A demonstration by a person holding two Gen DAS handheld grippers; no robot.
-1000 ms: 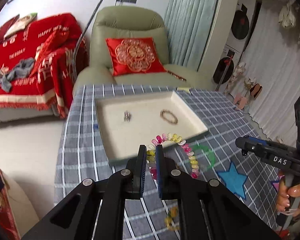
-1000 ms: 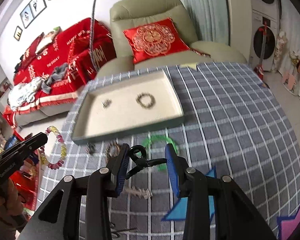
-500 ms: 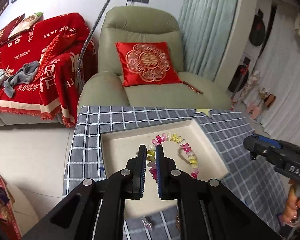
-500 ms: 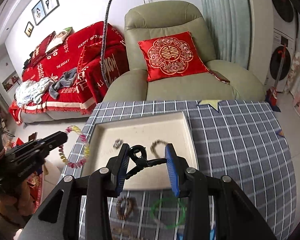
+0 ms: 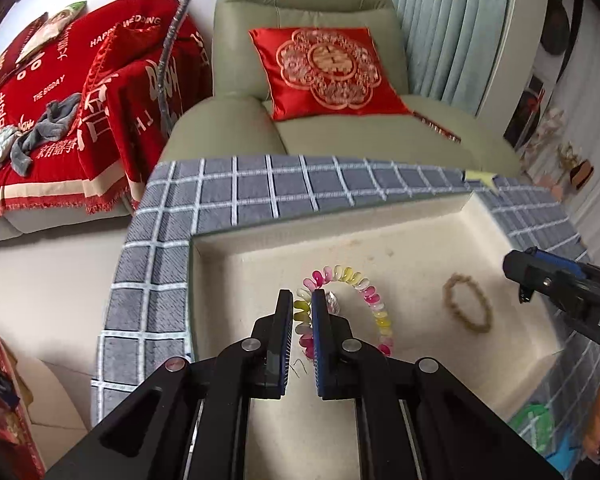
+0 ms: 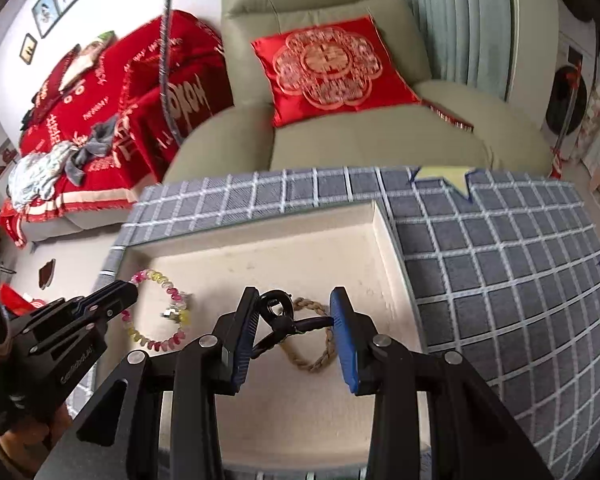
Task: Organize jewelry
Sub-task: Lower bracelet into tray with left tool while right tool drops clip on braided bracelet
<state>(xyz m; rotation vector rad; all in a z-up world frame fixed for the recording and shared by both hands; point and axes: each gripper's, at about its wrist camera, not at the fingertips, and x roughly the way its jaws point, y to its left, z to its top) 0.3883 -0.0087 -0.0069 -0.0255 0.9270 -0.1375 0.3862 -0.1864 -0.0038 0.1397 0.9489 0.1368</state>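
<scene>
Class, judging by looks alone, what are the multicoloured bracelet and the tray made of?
Multicoloured bracelet: probably glossy plastic or glass beads, translucent pink, yellow and white, catching light. Tray: likely lined with matte cream fabric or flocking; its surface looks soft and grainy.

red blanket (image 5: pixel 100 80): "WEDDING", "THE BIGDAY" | right gripper (image 5: pixel 518 276) body: "DA"
</scene>
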